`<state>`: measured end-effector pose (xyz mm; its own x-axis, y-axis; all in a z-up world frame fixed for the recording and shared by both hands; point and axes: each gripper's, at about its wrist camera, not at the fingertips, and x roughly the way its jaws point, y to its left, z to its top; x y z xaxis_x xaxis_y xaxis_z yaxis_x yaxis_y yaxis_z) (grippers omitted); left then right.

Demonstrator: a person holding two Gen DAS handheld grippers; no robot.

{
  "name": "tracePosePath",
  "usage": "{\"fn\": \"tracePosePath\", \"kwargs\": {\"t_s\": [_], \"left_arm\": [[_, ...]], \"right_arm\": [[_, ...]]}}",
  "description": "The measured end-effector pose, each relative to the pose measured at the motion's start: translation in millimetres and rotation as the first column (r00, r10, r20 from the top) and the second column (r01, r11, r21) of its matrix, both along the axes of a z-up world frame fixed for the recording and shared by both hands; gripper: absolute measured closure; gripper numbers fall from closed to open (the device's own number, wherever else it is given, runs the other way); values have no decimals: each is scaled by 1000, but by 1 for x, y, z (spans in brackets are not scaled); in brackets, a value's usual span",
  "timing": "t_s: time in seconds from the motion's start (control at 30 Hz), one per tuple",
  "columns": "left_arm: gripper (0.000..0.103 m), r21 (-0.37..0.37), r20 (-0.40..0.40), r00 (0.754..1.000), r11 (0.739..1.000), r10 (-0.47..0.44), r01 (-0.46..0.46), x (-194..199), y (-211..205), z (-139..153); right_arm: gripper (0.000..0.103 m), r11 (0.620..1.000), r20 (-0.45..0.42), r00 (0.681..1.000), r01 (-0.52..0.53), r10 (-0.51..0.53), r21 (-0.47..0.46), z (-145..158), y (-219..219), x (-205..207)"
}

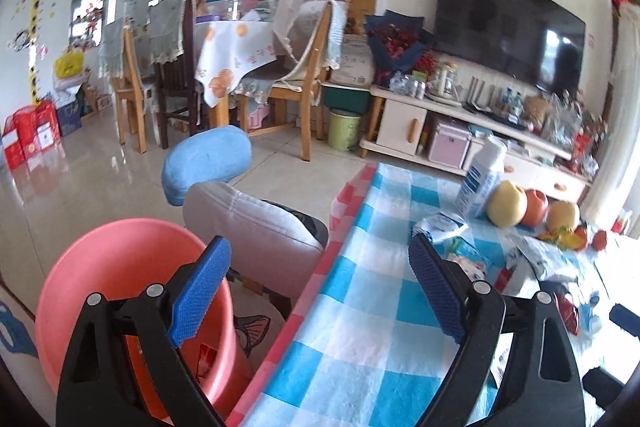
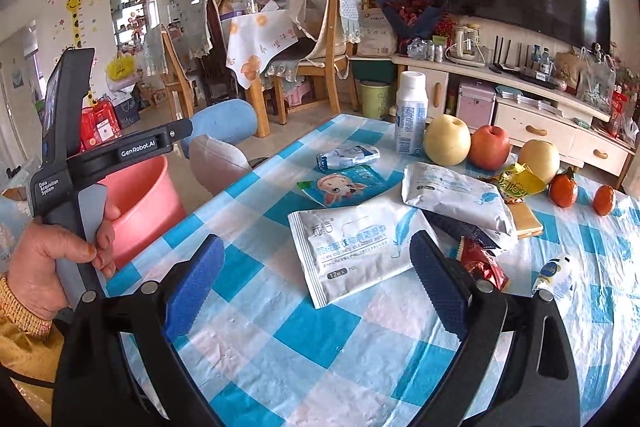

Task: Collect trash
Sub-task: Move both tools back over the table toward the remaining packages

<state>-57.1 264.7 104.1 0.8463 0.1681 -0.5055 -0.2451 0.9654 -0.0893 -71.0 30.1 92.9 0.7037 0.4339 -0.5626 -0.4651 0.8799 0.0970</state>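
Wrappers lie on the blue checked tablecloth (image 2: 304, 339): a white wet-wipe packet (image 2: 352, 247), a second white packet (image 2: 456, 195), a cartoon-print packet (image 2: 344, 187), a crumpled blue-white wrapper (image 2: 348, 157), a red wrapper (image 2: 484, 263) and a yellow wrapper (image 2: 518, 183). My right gripper (image 2: 316, 287) is open and empty above the table's near part, just short of the wet-wipe packet. My left gripper (image 1: 320, 291) is open and empty over the table's left edge, beside the pink bin (image 1: 120, 287) on the floor. The left gripper's body also shows in the right wrist view (image 2: 120, 155).
A white bottle (image 2: 410, 115), two pears (image 2: 446, 141), an apple (image 2: 488, 147) and two small oranges (image 2: 564, 191) stand at the table's far side. A grey-and-blue chair (image 1: 248, 211) stands left of the table. Dining chairs, a TV cabinet and a green bin (image 1: 346, 129) lie beyond.
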Motion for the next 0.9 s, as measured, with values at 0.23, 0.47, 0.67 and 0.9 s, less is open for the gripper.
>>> {"fn": "tracePosePath", "kwargs": {"t_s": [0.23, 0.47, 0.67, 0.9], "left_arm": [[13, 47, -40, 992, 991, -122, 123, 7, -36, -6], [13, 141, -108, 965, 957, -241, 255, 14, -85, -16], [13, 163, -136, 921, 909, -364, 384, 14, -125, -22], [13, 199, -193, 873, 853, -448, 482, 21, -168, -32]], "right_arm": [[8, 999, -16, 999, 48, -48, 16, -1, -30, 3], [7, 991, -41, 992, 125, -123, 56, -1, -70, 8], [7, 976, -83, 977, 202, -195, 86, -2, -104, 15], [7, 951, -124, 952, 292, -280, 97, -6, -139, 24]]}}
